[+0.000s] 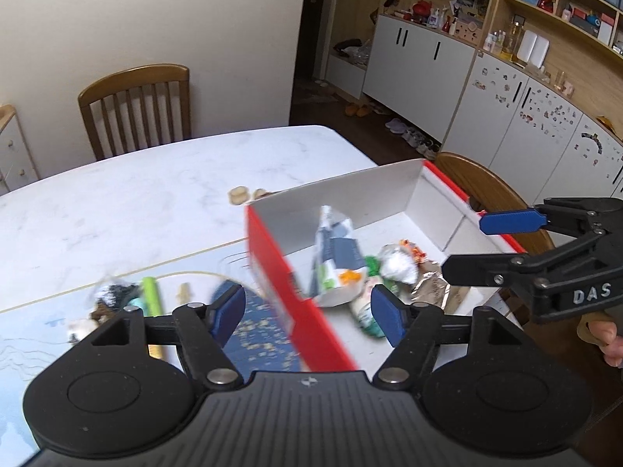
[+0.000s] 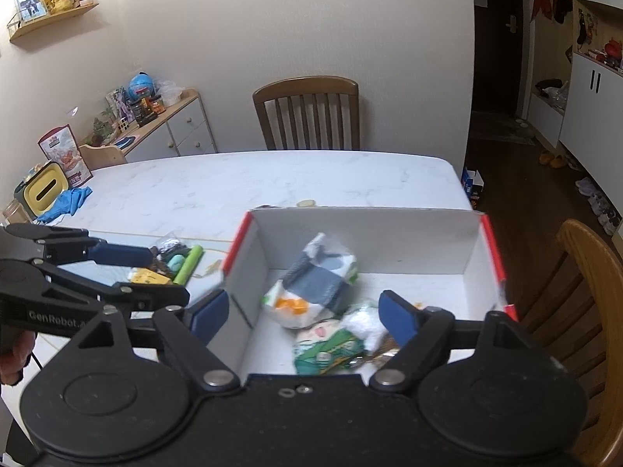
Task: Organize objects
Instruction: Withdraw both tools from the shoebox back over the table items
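A red box with white inside [image 1: 272, 257] [image 2: 389, 229] sits on the table and holds several snack packets, among them a white and grey pouch [image 1: 335, 260] [image 2: 315, 284] and a green packet [image 2: 331, 346]. My left gripper [image 1: 307, 313] is open and empty, straddling the box's left wall; it also shows in the right wrist view [image 2: 153, 272]. My right gripper [image 2: 303, 317] is open and empty above the packets; it also shows in the left wrist view [image 1: 463, 245]. Loose items lie left of the box: a green tube [image 1: 152, 295] [image 2: 189, 264] and a dark packet [image 1: 113, 295].
The white marble table [image 1: 155, 202] carries a blue patterned mat [image 1: 257, 330]. Wooden chairs stand at the far side [image 2: 307, 113] and the right [image 2: 595, 303]. A blue cloth [image 2: 66, 202] and a yellow box [image 2: 43, 190] lie at the far left. Small round snacks [image 1: 239, 194] sit behind the box.
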